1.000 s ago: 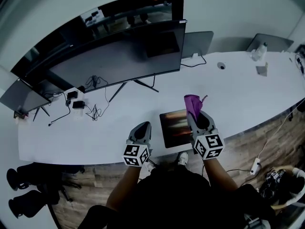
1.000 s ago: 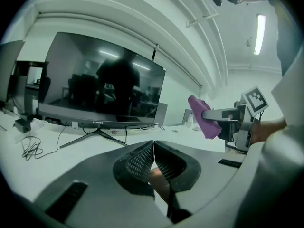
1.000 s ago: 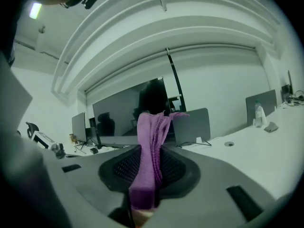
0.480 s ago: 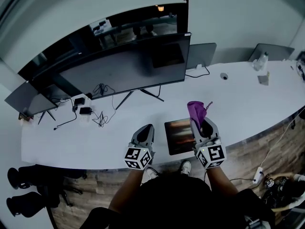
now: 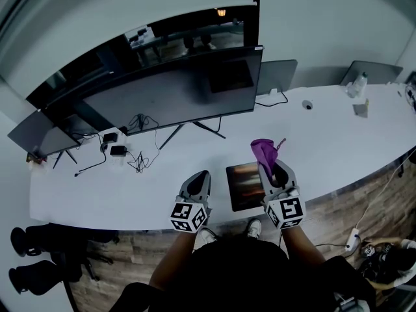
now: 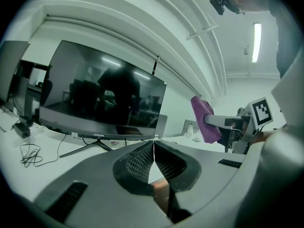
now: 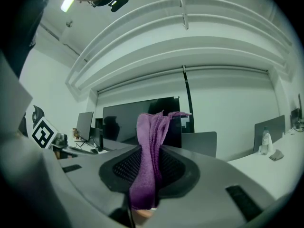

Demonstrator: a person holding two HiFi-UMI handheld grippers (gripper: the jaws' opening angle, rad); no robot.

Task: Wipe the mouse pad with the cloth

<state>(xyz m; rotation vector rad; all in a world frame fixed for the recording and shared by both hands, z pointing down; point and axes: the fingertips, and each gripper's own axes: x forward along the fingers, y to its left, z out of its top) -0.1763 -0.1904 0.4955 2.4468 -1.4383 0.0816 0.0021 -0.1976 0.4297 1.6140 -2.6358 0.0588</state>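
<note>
One purple cloth (image 7: 149, 151), and it's pinched tight between the jaws of the right gripper (image 5: 270, 166), bunched and poking up past the tips. It's in the air, clear of the desk, and not on the pad yet. Over the last second hardly anything has shifted: the cloth has stayed aloft by the far right corner of the mouse pad (image 5: 244, 186), with the gripper drifting only a touch, so no wiping stroke has begun. The pad lies flat near the front edge of the desk (image 5: 130, 187), between the two grippers. The left gripper (image 5: 200, 177) hangs just left of it, jaws pressed together on nothing. The big monitor (image 5: 169, 90) stands well behind. My read: the grasp is settled, and bringing the cloth down onto the pad is what's left to start.
</note>
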